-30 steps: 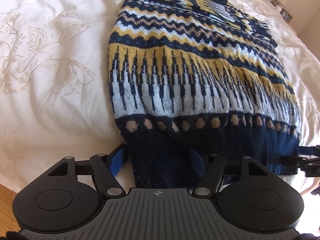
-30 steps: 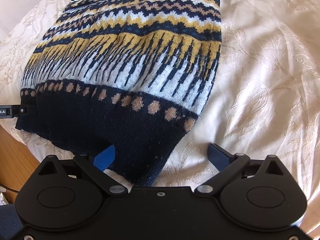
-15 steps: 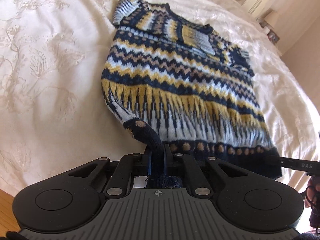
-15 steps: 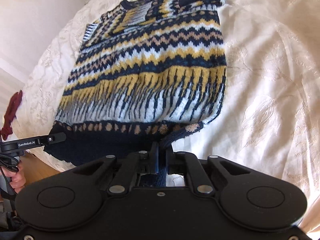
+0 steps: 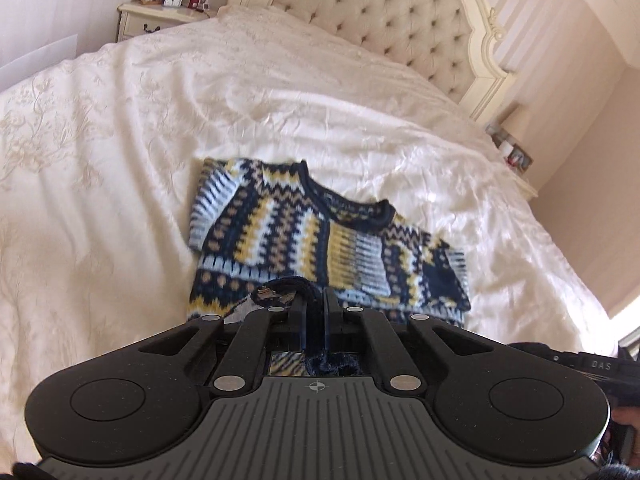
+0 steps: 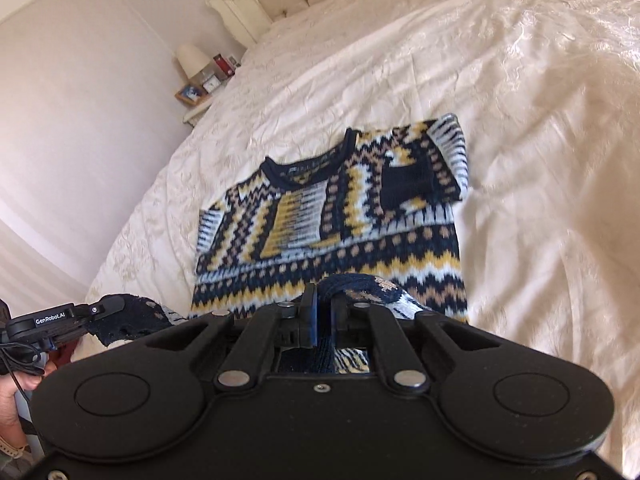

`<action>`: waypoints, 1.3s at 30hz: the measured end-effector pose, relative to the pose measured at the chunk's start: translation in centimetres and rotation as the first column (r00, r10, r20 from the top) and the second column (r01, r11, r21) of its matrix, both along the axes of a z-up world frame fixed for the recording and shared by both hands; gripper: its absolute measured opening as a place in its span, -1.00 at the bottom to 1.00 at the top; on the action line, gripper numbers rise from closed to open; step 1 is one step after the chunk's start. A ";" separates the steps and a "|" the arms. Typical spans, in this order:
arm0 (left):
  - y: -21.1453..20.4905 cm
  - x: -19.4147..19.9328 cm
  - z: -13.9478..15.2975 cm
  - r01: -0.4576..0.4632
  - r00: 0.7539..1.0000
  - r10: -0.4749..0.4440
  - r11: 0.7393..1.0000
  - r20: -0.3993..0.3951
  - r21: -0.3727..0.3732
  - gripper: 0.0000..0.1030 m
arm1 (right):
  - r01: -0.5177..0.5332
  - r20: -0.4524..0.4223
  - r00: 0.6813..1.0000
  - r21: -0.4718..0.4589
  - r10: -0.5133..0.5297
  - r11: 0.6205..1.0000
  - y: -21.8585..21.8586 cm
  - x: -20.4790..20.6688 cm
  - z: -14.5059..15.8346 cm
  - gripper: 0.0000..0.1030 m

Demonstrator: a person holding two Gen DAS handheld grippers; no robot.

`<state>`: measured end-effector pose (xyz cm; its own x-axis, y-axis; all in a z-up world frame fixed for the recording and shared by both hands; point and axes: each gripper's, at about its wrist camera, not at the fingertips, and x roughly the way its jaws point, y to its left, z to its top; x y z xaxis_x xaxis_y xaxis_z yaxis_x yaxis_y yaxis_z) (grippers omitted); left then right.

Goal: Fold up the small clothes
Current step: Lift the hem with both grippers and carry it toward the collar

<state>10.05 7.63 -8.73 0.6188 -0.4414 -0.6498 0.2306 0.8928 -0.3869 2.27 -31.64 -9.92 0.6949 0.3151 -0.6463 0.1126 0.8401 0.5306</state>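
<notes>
Left hand-held gripper (image 5: 316,312) pinches the patterned sweater's (image 5: 320,240) navy hem; cream bedspread (image 5: 120,160) beneath.

Home bedroom: bed (image 5: 280,100) w/ tufted headboard (image 5: 380,20), nightstand (image 5: 156,18)

The sweater's (image 5: 320,240) lower body was hidden behind the left gripper (image 5: 316,308) housing, and likewise behind the right gripper (image 6: 322,312). The bedspread (image 6: 540,160) showed motion blur at right. Items on the nightstand (image 5: 160,12) were too small to identify. The headboard (image 6: 256,4) was cut off by the top edge.
</notes>
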 end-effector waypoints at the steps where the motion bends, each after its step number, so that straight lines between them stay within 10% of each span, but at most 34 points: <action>1: -0.1 1.0 0.3 -0.002 1.000 0.002 1.000 0.012 -0.006 -0.87 | 0.013 0.009 1.000 0.004 -0.013 1.000 -0.2 0.8 0.1 -0.78; 11: -3.0 11.1 0.9 0.024 0.997 -0.024 1.000 0.077 -0.001 -0.87 | 0.121 0.059 0.991 -0.011 -0.120 0.993 -1.8 11.1 0.2 -0.78; 31: -5.5 24.7 -8.5 0.006 0.983 0.011 0.996 -0.183 0.091 -0.80 | 0.201 -0.213 0.954 -0.058 -0.209 0.978 -3.3 24.9 -8.8 -0.68; 39: -5.4 27.8 -8.8 -0.031 0.981 0.054 0.992 -0.188 0.123 -0.47 | 0.224 -0.276 0.934 -0.047 -0.228 0.974 -3.8 26.8 -10.4 -0.56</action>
<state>37.81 2.19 -17.53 0.4949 -0.3297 -0.8040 0.1231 0.9425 -0.3107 29.06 -35.47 -20.31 0.5388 0.1599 -0.8271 0.4413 0.7828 0.4387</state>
